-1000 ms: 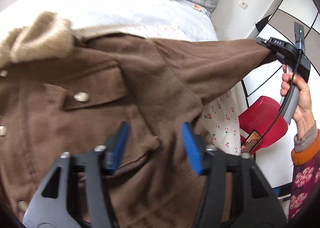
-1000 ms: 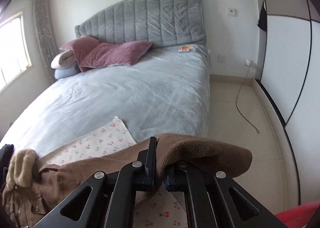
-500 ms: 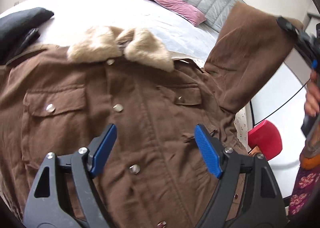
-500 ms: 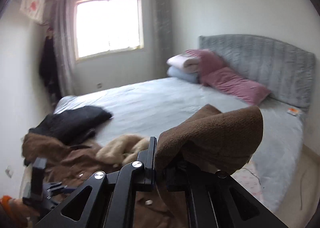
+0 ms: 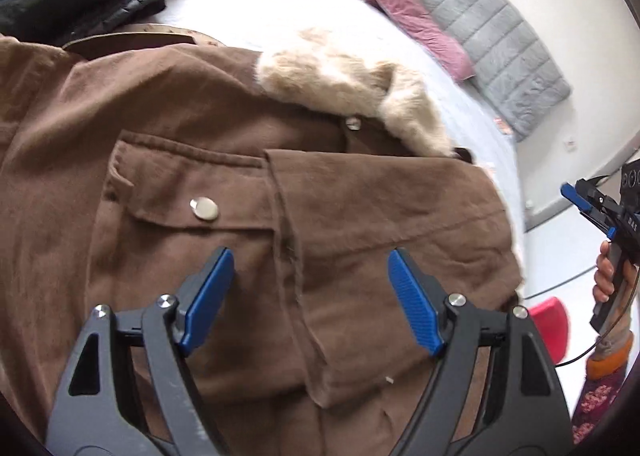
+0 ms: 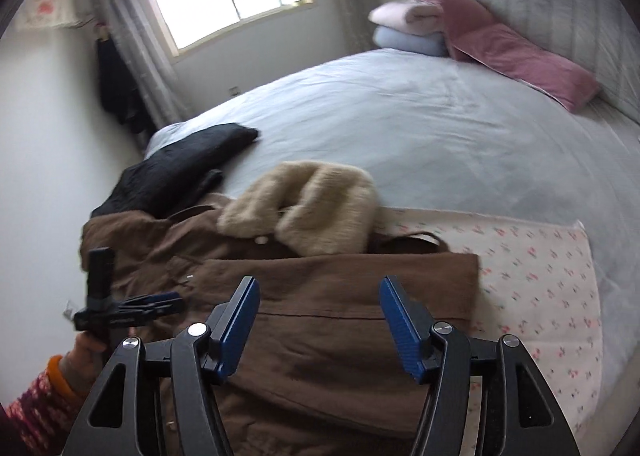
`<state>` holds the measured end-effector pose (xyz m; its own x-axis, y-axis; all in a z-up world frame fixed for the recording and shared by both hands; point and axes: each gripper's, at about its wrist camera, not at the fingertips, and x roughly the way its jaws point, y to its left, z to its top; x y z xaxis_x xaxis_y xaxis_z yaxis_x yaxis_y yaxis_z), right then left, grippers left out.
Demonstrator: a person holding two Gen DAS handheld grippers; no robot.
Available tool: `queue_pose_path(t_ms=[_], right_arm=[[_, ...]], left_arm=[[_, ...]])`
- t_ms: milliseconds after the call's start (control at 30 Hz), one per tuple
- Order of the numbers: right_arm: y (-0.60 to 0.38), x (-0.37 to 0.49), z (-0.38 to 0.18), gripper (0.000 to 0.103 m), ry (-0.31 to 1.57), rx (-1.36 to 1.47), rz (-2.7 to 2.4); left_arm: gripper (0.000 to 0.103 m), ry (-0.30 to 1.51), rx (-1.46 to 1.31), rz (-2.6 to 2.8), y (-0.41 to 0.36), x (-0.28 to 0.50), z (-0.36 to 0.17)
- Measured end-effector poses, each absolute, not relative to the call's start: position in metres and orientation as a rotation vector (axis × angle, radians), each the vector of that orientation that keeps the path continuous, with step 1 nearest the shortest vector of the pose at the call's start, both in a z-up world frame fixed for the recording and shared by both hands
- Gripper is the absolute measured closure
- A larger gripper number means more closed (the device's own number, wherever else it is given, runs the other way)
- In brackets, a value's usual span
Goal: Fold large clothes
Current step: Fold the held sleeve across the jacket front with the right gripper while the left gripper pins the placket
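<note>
A brown jacket (image 5: pixel 168 184) with a beige fur collar (image 5: pixel 344 84) lies front up on the bed; it also shows in the right wrist view (image 6: pixel 320 340). Its right sleeve (image 5: pixel 384 224) lies folded across the chest. My left gripper (image 5: pixel 310 296) is open and empty just above the jacket's front, near a snap pocket. My right gripper (image 6: pixel 316 320) is open and empty above the folded sleeve (image 6: pixel 340 284). The right gripper shows at the right edge of the left wrist view (image 5: pixel 592 204), held off the bed side.
A black garment (image 6: pixel 176 172) lies beyond the jacket's far shoulder. A cherry-print cloth (image 6: pixel 536 280) lies under the jacket on the grey-blue bed (image 6: pixel 420 124). Pink pillows (image 6: pixel 516 52) sit by the headboard. A red object (image 5: pixel 550 324) stands on the floor.
My right gripper carried the sleeve over the jacket's chest, laid it down and opened. My left gripper stayed open and shifted over the jacket front.
</note>
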<state>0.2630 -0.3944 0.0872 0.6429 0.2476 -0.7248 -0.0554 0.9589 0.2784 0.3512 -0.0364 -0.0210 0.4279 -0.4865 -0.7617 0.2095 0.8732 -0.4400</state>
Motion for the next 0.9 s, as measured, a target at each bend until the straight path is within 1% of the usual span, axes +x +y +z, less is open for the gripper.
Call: queue_pose_path(t_ms=[67, 100, 167, 233, 267, 300, 333, 367, 400, 433, 467, 500, 567, 600, 633, 667, 733, 767, 800, 833, 867, 900], right_arm=[[-0.436, 0.271, 0.057, 0.04, 0.893, 0.334, 0.075], [-0.456, 0.276, 0.039, 0.04, 0.912, 0.393, 0.04], [-0.487, 0.282, 0.009, 0.04, 0.941, 0.533, 0.016], [-0.504, 0.292, -0.017, 0.04, 0.953, 0.674, 0.032], [-0.508, 0.298, -0.028, 0.04, 0.946, 0.737, 0.048], [-0.508, 0.303, -0.034, 0.04, 0.94, 0.784, 0.065], [-0.506, 0.309, -0.041, 0.04, 0.935, 0.832, 0.089], [-0.504, 0.317, -0.05, 0.04, 0.939, 0.875, 0.108], [-0.5, 0.323, -0.056, 0.053, 0.938, 0.9, 0.116], [-0.494, 0.327, -0.057, 0.074, 0.933, 0.886, 0.116], [-0.484, 0.326, -0.049, 0.086, 0.921, 0.817, 0.077], [-0.474, 0.32, -0.032, 0.09, 0.88, 0.718, 0.035], [-0.456, 0.291, 0.015, 0.092, 0.726, 0.56, 0.003], [-0.452, 0.28, 0.032, 0.092, 0.65, 0.467, -0.053], [-0.452, 0.278, 0.038, 0.092, 0.626, 0.391, -0.114], [-0.454, 0.286, 0.033, 0.092, 0.654, 0.373, -0.139], [-0.454, 0.308, 0.011, 0.091, 0.767, 0.355, -0.168], [-0.451, 0.316, 0.0, 0.089, 0.808, 0.328, -0.182], [-0.447, 0.321, -0.008, 0.083, 0.846, 0.299, -0.21], [-0.444, 0.32, -0.011, 0.081, 0.85, 0.291, -0.228], [-0.443, 0.314, -0.006, 0.077, 0.827, 0.298, -0.241], [-0.441, 0.305, 0.002, 0.073, 0.796, 0.299, -0.233]], left_arm=[[0.024, 1.048, -0.259, -0.427, -0.043, 0.358, -0.026], [0.026, 1.051, -0.239, -0.418, -0.043, 0.363, -0.031], [0.033, 1.035, -0.199, -0.4, -0.05, 0.368, -0.033], [0.048, 1.013, -0.164, -0.387, -0.053, 0.372, -0.033], [0.051, 1.005, -0.157, -0.379, -0.055, 0.375, -0.032], [0.059, 1.002, -0.162, -0.376, -0.054, 0.378, -0.033], [0.072, 1.0, -0.172, -0.375, -0.054, 0.38, -0.033], [0.08, 0.997, -0.183, -0.372, -0.054, 0.383, -0.033], [0.096, 0.995, -0.19, -0.373, -0.056, 0.386, -0.033], [0.097, 0.989, -0.198, -0.387, -0.057, 0.387, -0.031], [0.097, 0.97, -0.195, -0.383, -0.06, 0.386, -0.026], [0.097, 0.931, -0.189, -0.392, -0.064, 0.383, -0.019], [0.097, 0.853, -0.174, -0.424, -0.071, 0.378, -0.003], [0.097, 0.832, -0.16, -0.445, -0.077, 0.378, 0.002], [0.097, 0.821, -0.144, -0.468, -0.084, 0.38, 0.003], [0.097, 0.833, -0.115, -0.462, -0.093, 0.385, 0.0], [0.096, 0.897, -0.01, -0.395, -0.114, 0.402, -0.019], [0.094, 0.936, 0.055, -0.356, -0.123, 0.411, -0.032], [0.09, 0.964, 0.085, -0.335, -0.127, 0.417, -0.04], [0.086, 0.965, 0.084, -0.324, -0.127, 0.418, -0.041], [0.084, 0.94, 0.073, -0.302, -0.124, 0.415, -0.035], [0.079, 0.903, 0.073, -0.275, -0.12, 0.408, -0.028]])
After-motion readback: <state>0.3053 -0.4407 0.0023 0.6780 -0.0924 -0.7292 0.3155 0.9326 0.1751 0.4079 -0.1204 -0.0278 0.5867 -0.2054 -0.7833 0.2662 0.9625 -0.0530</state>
